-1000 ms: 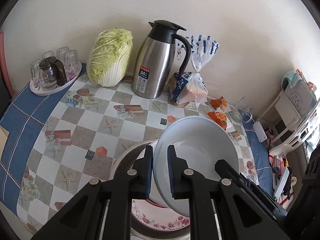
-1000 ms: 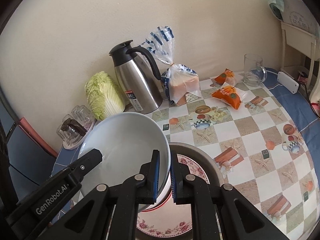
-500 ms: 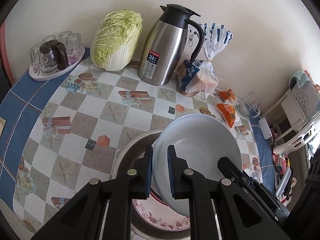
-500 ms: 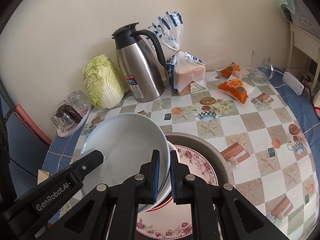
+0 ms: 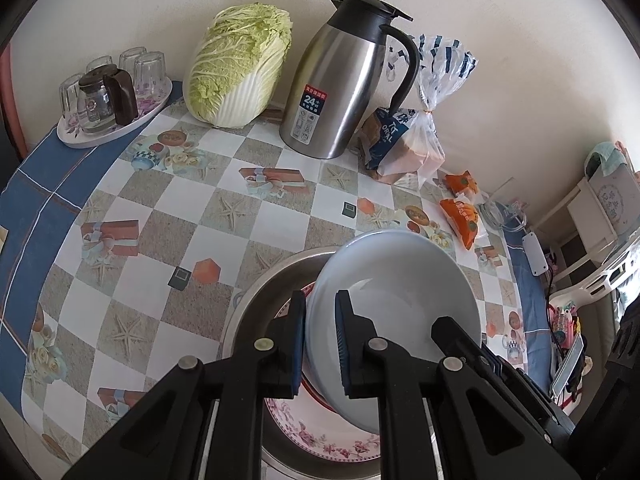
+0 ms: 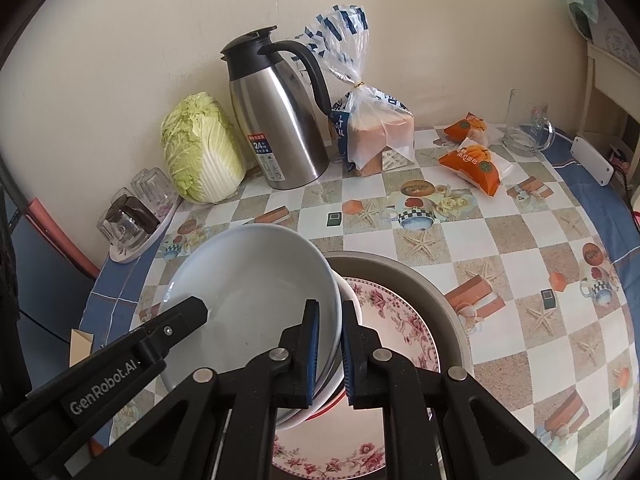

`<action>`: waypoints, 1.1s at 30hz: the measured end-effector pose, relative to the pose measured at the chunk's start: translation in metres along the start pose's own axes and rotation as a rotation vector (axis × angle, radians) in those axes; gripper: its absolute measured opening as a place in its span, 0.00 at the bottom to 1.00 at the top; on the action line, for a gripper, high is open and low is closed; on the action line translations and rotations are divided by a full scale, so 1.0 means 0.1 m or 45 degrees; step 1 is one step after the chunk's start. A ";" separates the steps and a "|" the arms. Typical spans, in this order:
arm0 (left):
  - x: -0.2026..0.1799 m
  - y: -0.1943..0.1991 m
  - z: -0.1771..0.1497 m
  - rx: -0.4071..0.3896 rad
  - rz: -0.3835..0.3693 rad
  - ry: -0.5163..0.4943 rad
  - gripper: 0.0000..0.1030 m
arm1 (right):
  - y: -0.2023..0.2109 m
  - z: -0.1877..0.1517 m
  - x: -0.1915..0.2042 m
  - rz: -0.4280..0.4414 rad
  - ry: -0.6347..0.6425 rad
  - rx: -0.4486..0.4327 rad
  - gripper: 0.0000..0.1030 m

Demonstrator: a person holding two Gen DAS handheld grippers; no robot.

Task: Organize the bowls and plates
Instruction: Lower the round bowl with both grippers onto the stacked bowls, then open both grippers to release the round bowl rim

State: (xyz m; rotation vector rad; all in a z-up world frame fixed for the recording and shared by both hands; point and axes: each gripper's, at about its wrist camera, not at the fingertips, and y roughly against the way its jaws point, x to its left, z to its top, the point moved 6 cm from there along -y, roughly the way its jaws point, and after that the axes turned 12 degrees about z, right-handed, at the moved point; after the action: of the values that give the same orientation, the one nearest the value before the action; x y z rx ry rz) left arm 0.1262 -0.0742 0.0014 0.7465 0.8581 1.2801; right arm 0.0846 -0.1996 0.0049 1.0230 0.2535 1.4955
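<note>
A pale blue-grey bowl (image 5: 400, 280) (image 6: 248, 292) hangs tilted over a round metal basin (image 5: 268, 284) (image 6: 404, 268). My left gripper (image 5: 320, 338) is shut on the bowl's left rim, and it shows as a black finger (image 6: 188, 312) in the right wrist view. My right gripper (image 6: 330, 346) is shut on the opposite rim; one of its fingers (image 5: 456, 336) shows in the left wrist view. In the basin lies a pink floral plate (image 5: 320, 446) (image 6: 394, 314). A white bowl with a red rim (image 6: 340, 398) sits just under the held bowl.
Along the wall stand a steel thermos jug (image 5: 344, 76), a napa cabbage (image 5: 240, 64), a bagged bread loaf (image 5: 408, 148) and a tray of glasses (image 5: 108, 92). Orange snack packs (image 6: 472, 160) and a glass mug (image 6: 528, 124) lie at the right. White furniture (image 5: 592, 216) stands beyond the table's edge.
Both grippers have sunk a little with the bowl between them, bringing it closer to the basin. Both stay shut on the rim.
</note>
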 end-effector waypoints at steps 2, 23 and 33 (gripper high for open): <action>0.00 0.00 0.00 0.002 0.002 -0.002 0.13 | 0.01 0.00 -0.01 0.009 -0.007 -0.004 0.13; 0.06 0.24 0.04 -0.056 0.024 0.034 0.52 | 0.24 0.04 -0.01 0.026 0.035 -0.058 0.15; 0.36 0.27 -0.08 -0.075 0.142 0.079 0.89 | 0.35 -0.07 -0.12 -0.013 0.059 -0.059 0.66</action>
State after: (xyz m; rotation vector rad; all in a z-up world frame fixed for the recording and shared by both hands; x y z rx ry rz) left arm 0.1093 -0.0343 0.0160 0.7192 0.8346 1.4284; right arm 0.0537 -0.2157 0.0200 0.9500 0.2557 1.5105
